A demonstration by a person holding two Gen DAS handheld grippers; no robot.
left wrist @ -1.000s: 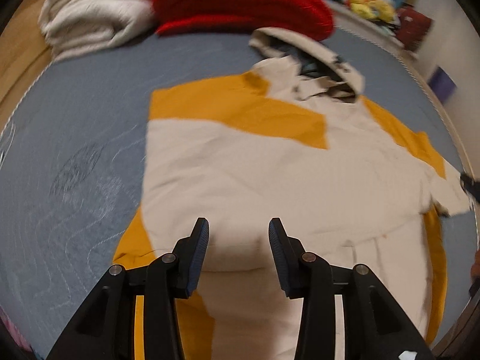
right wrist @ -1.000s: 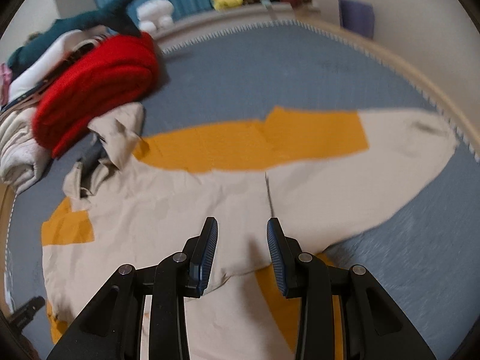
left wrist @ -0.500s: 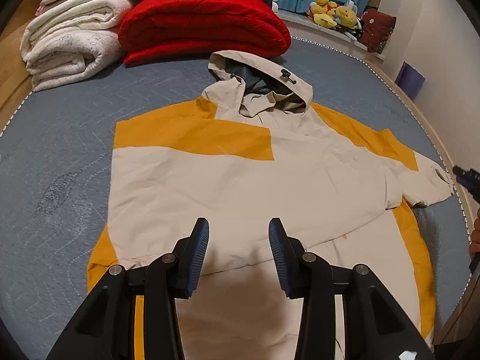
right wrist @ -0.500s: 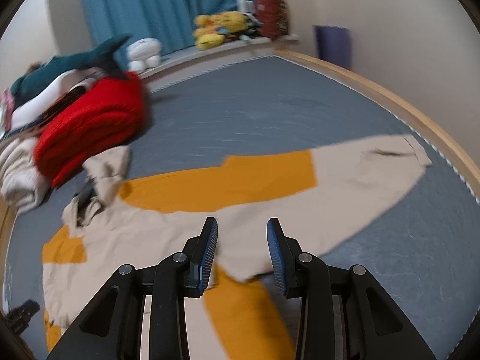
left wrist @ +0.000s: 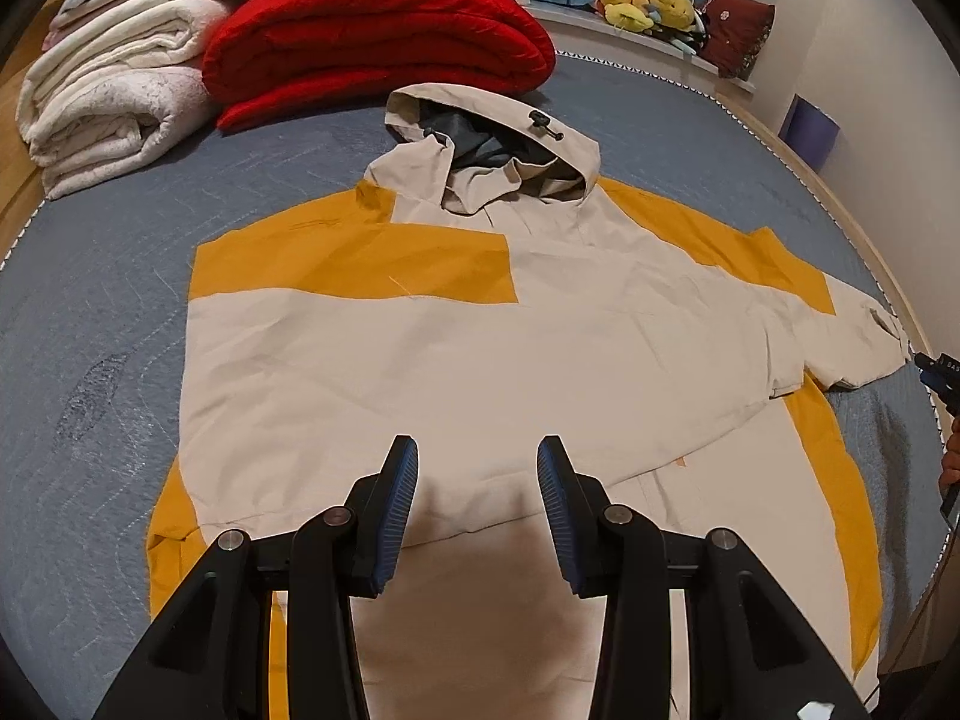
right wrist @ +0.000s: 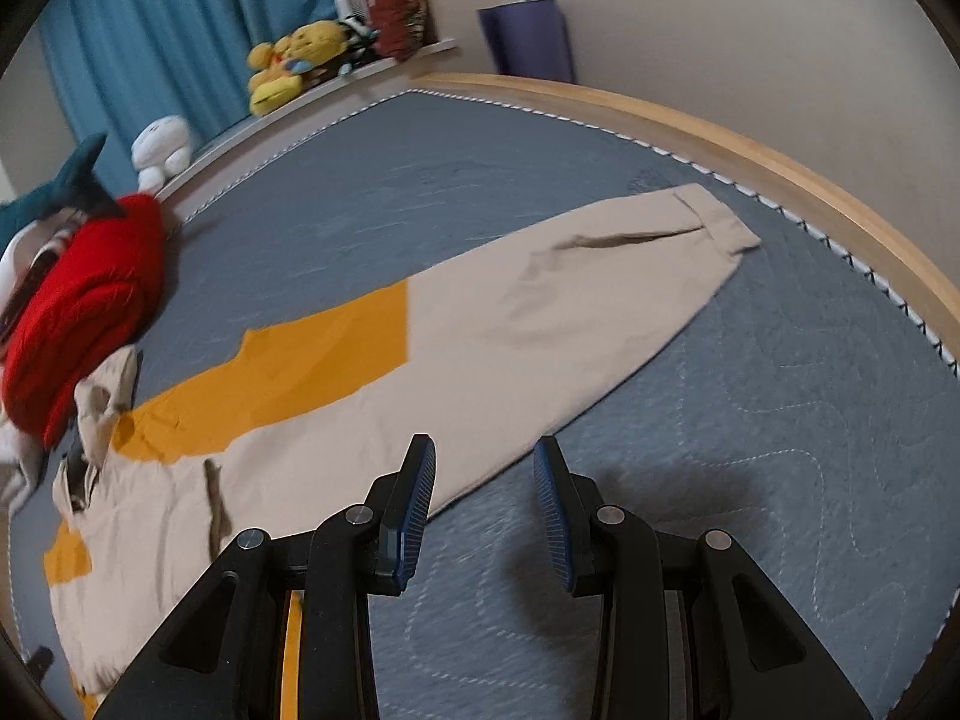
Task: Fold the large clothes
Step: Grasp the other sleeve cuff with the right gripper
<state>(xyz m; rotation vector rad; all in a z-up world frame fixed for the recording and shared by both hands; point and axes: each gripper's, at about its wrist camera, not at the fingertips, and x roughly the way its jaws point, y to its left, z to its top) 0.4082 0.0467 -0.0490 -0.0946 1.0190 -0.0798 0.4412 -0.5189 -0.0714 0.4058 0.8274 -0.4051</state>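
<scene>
two tools, left tool (left wrist: 477, 501) and right tool (right wrist: 483, 504) parted, empty, over hooded jacket (left wrist: 456, 360)

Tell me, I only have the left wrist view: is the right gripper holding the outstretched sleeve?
Observer: No. The right gripper is open and empty, over bare bed cover at the near edge of the sleeve.
Operator: Does the cuff hang off the bed?
Observer: No. The cuff lies flat on the cover, inside the wooden bed frame.
Operator: Is the sleeve straight?
Observer: Yes, it is stretched out, with one long crease near the cuff.
</scene>
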